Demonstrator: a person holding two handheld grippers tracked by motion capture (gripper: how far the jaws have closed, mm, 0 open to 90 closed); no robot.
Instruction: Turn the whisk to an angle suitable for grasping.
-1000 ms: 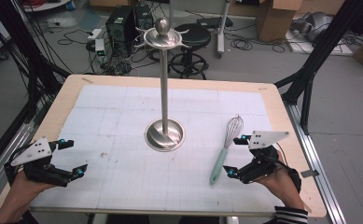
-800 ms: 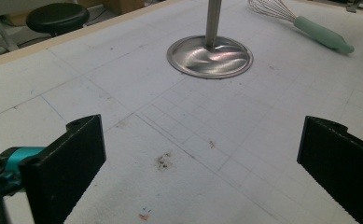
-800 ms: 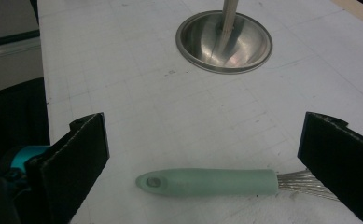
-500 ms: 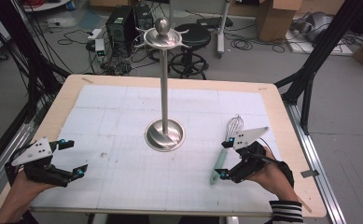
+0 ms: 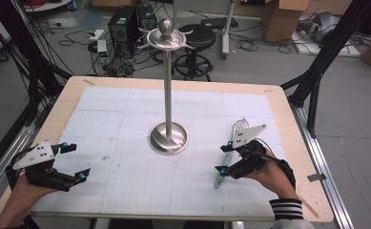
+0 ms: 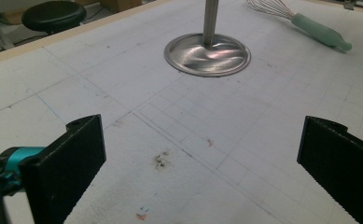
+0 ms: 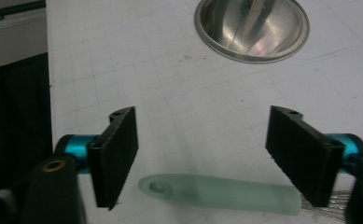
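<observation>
Surface: white gridded mat [image 5: 126,124] on wooden table.
Right gripper [image 7: 202,144]: jaws wide, empty, straddling the whisk [image 7: 226,193] handle, whose long axis runs jaw to jaw.
Left gripper [image 5: 76,162]: jaws wide, empty, well apart from whisk.
Stand [image 5: 168,137]: upright, mat centre.

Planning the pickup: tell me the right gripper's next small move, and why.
Probably lower the right gripper and close. Its open jaws already straddle the whisk's green handle, which lies flat on the white mat between them, ungrasped.
</observation>
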